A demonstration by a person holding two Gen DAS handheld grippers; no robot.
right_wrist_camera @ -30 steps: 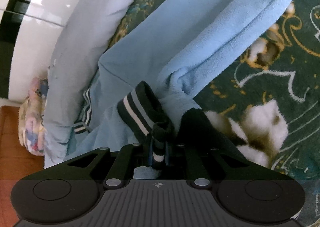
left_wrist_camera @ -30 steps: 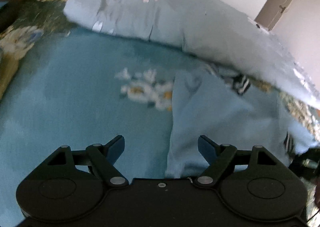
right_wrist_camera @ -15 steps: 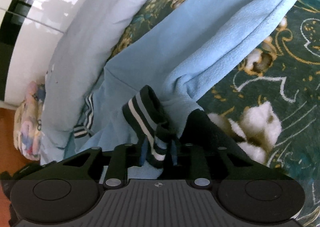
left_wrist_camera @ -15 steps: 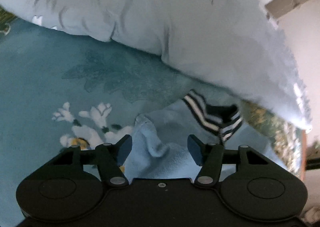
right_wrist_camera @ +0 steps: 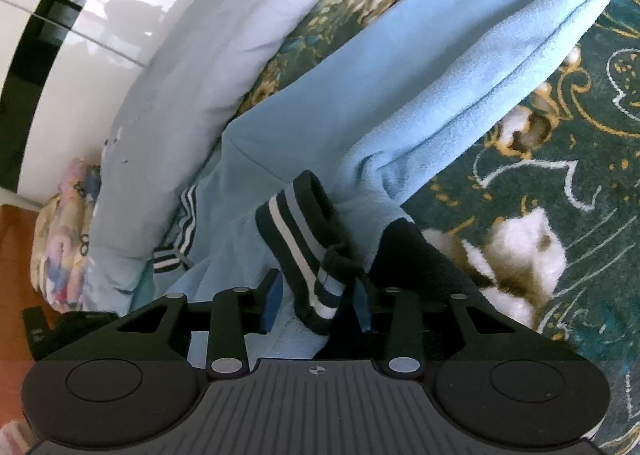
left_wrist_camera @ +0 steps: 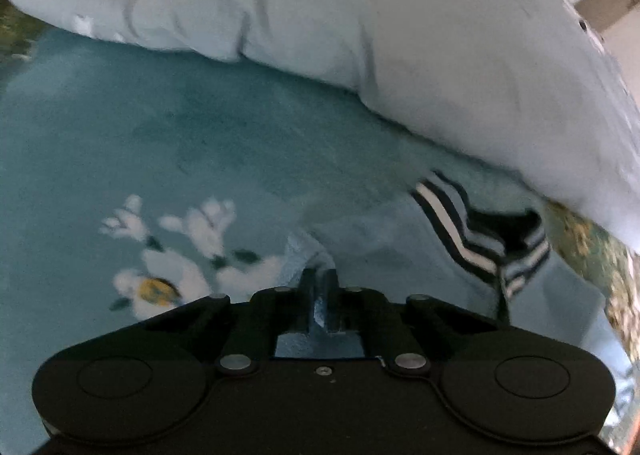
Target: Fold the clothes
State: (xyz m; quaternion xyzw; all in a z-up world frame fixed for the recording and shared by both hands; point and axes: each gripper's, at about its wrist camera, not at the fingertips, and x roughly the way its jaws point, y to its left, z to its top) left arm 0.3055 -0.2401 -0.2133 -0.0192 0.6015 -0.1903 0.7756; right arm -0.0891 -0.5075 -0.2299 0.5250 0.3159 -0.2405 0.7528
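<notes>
A light blue fleece garment (right_wrist_camera: pixel 420 87) with dark, white-striped cuffs lies on a patterned bed cover. In the left wrist view my left gripper (left_wrist_camera: pixel 319 279) is shut on a raised fold of the blue garment (left_wrist_camera: pixel 304 251), with a striped cuff (left_wrist_camera: pixel 476 243) to its right. In the right wrist view my right gripper (right_wrist_camera: pixel 316 295) is open, its fingers (right_wrist_camera: pixel 272 295) on either side of a bunched striped cuff (right_wrist_camera: pixel 300 239); the cuff still rests between them. A long sleeve runs away to the upper right.
A pale blue pillow or duvet (left_wrist_camera: pixel 360 27) lies along the far side of the bed and also shows in the right wrist view (right_wrist_camera: pixel 192 87). The bed cover is teal with white flowers (left_wrist_camera: pixel 168 255) and dark green with gold scrolls (right_wrist_camera: pixel 560 183). A folded floral blanket (right_wrist_camera: pixel 60 235) lies at the left.
My left gripper moved forward to the garment's fold and shut on it. My right gripper, shut on the striped cuff earlier, has opened.
</notes>
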